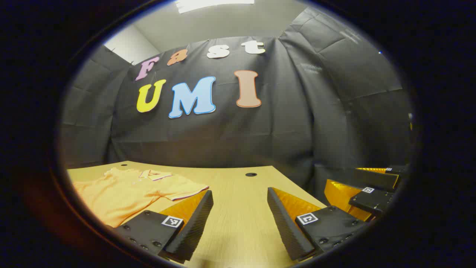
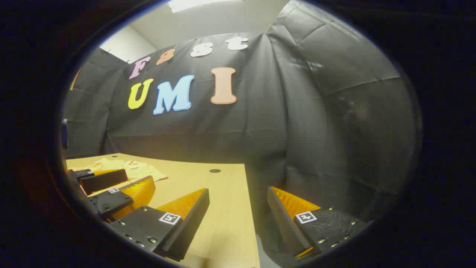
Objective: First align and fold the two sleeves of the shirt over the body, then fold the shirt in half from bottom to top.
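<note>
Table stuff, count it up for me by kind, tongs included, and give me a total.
Shirt: 1, orange, lying flat on the table
Tongs: 2, left tongs and right tongs, both open
Table hole: 1
Total: 4, table itself uncounted

Left gripper fingers spread apart above wooden surface; orange shirt flat at left; right gripper at right edge.
</note>
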A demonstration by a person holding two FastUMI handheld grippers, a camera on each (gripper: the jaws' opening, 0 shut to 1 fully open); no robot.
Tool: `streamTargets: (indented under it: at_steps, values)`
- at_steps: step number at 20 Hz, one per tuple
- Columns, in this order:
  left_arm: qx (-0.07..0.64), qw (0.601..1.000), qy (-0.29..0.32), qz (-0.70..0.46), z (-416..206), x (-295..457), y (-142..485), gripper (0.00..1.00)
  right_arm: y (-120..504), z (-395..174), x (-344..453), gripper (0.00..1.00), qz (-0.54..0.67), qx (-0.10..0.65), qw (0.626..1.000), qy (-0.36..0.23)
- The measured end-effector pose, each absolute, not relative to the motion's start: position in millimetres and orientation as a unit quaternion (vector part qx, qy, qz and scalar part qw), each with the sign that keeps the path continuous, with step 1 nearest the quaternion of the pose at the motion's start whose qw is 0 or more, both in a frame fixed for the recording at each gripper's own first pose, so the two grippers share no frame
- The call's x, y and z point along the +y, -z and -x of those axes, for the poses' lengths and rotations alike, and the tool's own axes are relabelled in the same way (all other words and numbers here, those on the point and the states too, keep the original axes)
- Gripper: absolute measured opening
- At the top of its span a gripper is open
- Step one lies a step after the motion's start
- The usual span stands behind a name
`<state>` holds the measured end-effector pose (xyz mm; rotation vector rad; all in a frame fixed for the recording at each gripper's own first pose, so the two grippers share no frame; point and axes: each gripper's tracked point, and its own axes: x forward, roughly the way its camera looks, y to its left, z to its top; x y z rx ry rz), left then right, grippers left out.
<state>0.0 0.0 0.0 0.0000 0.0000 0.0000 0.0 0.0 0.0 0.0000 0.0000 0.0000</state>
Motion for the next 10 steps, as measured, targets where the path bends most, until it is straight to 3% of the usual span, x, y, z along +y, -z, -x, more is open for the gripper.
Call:
streamTargets:
  at_steps: [5,6,10]
  values:
    - [0.021,1.000,0.006,0.010,-63.7,5.2,11.6,0.99,-7.0,-67.4,-2.3,0.96,-0.001,-0.001,1.000,0.008]
    - [0.009,1.000,0.011,0.017,-72.7,6.8,-0.6,0.95,-18.6,-77.5,-11.1,0.96,0.004,-0.011,1.000,0.025]
    - [-0.074,0.996,0.041,0.027,-65.3,13.6,-86.1,0.99,-78.2,-50.4,-38.4,0.96,0.060,-0.061,0.992,0.094]
